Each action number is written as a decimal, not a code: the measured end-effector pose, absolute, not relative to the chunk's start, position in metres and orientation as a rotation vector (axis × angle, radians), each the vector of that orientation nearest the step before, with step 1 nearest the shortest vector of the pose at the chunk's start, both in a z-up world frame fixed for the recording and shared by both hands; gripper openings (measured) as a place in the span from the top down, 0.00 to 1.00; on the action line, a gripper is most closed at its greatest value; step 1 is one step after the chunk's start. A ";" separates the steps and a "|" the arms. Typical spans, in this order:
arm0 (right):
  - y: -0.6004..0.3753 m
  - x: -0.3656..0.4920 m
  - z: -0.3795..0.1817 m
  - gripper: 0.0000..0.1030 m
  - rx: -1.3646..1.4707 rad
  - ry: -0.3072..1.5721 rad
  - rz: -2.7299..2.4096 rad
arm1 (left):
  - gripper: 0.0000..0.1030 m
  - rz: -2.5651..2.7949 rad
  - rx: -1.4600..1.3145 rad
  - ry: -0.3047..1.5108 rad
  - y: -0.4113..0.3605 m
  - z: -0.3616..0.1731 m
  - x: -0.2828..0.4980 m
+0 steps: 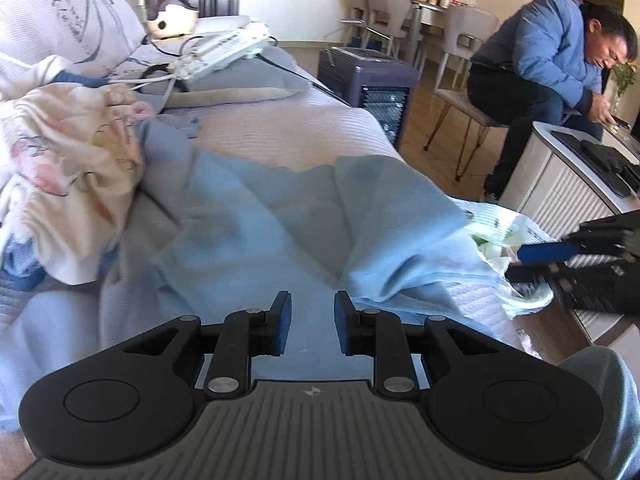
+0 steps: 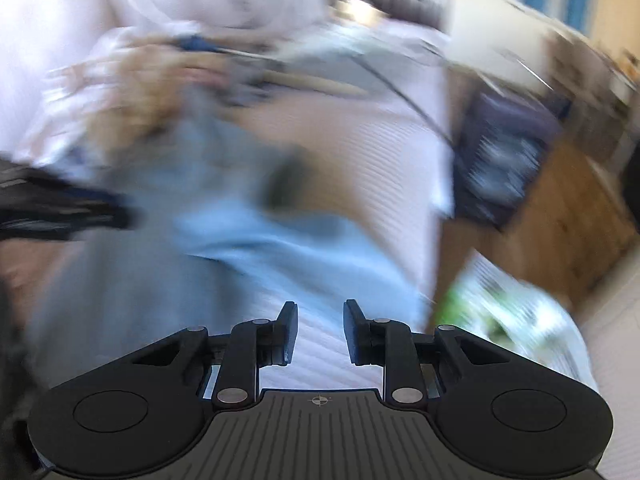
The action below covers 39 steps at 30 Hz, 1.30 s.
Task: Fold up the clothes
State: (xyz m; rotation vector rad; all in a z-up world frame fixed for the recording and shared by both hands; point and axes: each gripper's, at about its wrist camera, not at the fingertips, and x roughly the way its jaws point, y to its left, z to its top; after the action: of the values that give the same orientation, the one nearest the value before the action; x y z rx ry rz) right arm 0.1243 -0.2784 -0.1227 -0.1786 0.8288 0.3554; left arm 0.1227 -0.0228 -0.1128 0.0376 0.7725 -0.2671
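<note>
Sunlit living room with a sofa draped in a pale ribbed cover (image 1: 288,128), and on it the pale blue garment (image 1: 304,216) lies spread but rumpled, one flap turned over toward the sofa's front edge and a ragged hem showing across the middle. Just in front of it the left gripper (image 1: 311,322) hovers low over the cloth with its jaws narrowly parted and nothing between them; the right gripper (image 2: 320,330) is the same, narrowly parted and empty, above the near edge of the blue cloth where it meets the ribbed cover, though its own view is too smeared to say more. From the left view the right gripper shows as a dark shape off to the side, beyond the garment's edge. A crumpled floral cloth (image 1: 68,168) is heaped against the garment's far side, touching it. Further off, a person in a blue jacket (image 1: 552,60) sits on a chair by a low white cabinet (image 1: 568,184), and dining chairs stand by the window. To fold well, I'd judge each hand should pinch one near corner through a single layer, lift evenly, and keep clear of the floral heap so it isn't dragged along
</note>
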 end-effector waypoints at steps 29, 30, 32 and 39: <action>-0.310 0.206 -0.159 0.98 -0.172 0.879 0.465 | 0.73 -0.292 0.166 0.850 -0.054 -0.139 0.140; -0.314 0.205 -0.154 0.98 -0.159 0.883 0.471 | 0.73 -0.296 0.162 0.852 -0.054 -0.140 0.140; -0.321 0.205 -0.148 0.98 -0.134 0.904 0.486 | 0.72 -0.305 0.156 0.850 -0.056 -0.141 0.138; -0.328 0.217 -0.170 0.81 -0.030 0.953 0.471 | 0.71 -0.295 0.152 0.841 -0.052 -0.139 0.128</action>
State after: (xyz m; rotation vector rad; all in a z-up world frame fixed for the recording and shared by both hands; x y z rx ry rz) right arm 0.2169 -0.3284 -0.1702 -0.0302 0.9529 0.4712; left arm 0.1285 -0.0525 -0.1386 0.1522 0.8413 -0.2949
